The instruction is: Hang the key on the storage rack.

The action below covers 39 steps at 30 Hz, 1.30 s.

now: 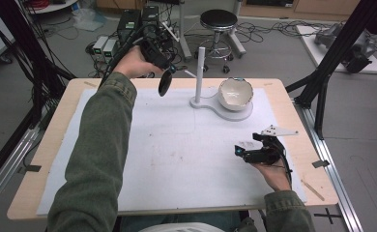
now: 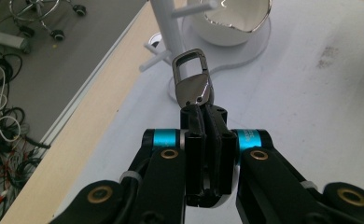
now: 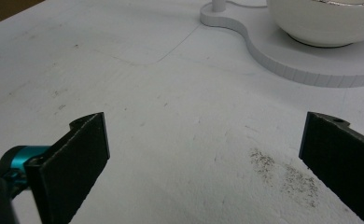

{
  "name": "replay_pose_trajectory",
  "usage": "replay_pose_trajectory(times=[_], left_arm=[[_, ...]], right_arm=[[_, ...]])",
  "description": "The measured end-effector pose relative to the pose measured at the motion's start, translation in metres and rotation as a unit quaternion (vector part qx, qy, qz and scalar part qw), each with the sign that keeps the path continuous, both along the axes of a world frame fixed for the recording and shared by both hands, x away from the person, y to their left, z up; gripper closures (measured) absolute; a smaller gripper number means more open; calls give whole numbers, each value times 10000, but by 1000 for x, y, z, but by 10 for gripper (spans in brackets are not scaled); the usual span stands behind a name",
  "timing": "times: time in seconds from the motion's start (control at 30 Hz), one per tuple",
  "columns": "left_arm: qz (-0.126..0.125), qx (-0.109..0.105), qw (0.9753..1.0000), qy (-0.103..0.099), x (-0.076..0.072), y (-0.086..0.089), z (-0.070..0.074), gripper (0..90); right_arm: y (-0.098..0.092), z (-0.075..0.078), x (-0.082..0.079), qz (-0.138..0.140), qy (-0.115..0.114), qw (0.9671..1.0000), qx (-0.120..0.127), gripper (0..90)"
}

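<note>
The left gripper (image 2: 203, 122) is squeezing a shiny metal key clip (image 2: 192, 80) between its 2 black jaws; it is holding the clip up in the air, near the white peg stand (image 1: 200, 72); a white bowl (image 1: 235, 93) is sitting on the stand's base; the right gripper (image 3: 203, 154) is resting low over the white mat (image 1: 177, 154), its jaws gaping wide with nothing between them.
</note>
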<state>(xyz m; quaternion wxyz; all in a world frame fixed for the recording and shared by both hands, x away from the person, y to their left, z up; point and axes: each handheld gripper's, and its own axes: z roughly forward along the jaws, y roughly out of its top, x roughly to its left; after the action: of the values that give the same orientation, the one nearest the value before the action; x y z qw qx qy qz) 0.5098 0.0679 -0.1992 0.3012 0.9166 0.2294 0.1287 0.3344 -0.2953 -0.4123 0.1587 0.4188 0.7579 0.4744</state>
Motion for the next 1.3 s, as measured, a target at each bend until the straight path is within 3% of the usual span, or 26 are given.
replay_pose_trajectory(times=[0.4, 0.7, 0.77, 0.83, 0.9, 1.3], left_arm=[[-58, 62, 9999, -129, 7, -25, 3, 859], [-215, -68, 9996, -168, 11, -45, 0, 859], [-224, -11, 9996, -177, 12, -51, -3, 859], [-277, 56, 9996, -61, 14, -54, -8, 858], [-230, 194, 9995, -57, 15, -56, -13, 858], [-277, 494, 9984, -50, 18, -65, -29, 857]], right_arm=[[-1, 0, 0, 8, -2, 10000, 58, 6], [-1, 0, 1, 8, 34, 10000, 75, 6], [-1, 0, 1, 19, 33, 10000, 80, 6], [-2, 0, 2, 16, 3, 10000, 66, 6], [-2, 0, 1, 5, 16, 10000, 92, 6], [-3, 0, 1, 15, 35, 10000, 92, 6]])
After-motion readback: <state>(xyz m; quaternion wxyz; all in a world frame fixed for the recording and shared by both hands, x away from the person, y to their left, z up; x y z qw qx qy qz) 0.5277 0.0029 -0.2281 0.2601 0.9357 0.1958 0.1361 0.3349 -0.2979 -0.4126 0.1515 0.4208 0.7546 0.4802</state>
